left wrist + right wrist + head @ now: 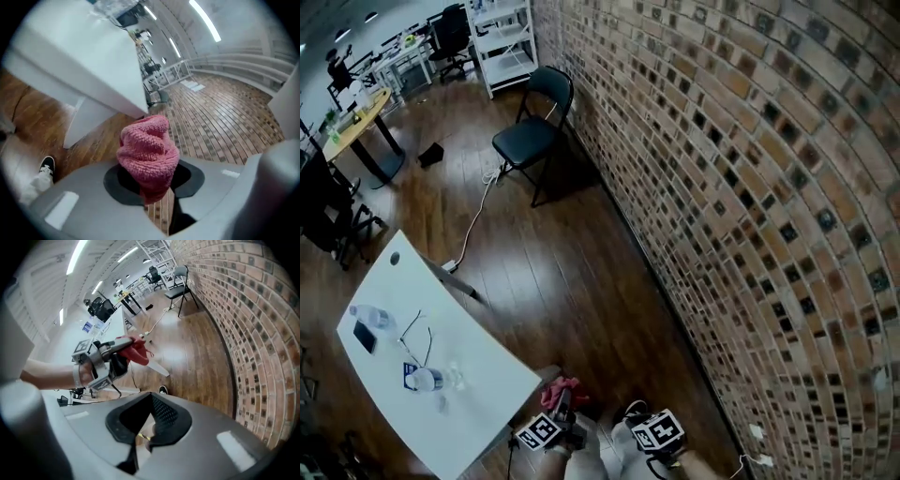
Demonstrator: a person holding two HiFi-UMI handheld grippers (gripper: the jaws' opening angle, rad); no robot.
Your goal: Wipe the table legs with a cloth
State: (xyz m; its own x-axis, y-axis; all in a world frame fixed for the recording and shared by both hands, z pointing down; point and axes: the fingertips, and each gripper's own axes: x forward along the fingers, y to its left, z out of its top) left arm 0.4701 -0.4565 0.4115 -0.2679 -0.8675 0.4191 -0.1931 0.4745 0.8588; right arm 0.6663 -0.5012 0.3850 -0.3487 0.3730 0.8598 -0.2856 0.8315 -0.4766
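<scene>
While I hold both grippers beside the white table [483, 380]:
Left gripper [151, 190]: jaws clamped on the pink terry cloth [149, 152], which bunches above them.
Right gripper [144, 430]: jaws closed, empty.
Table leg [84, 123]: up-left of my left jaws, clear of the cloth.

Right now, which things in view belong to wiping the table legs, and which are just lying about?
For the job: pink cloth, pinched in the left gripper; white table; table leg.

Lying about: black chair; water bottle and phone on the tabletop; floor cable.
</scene>
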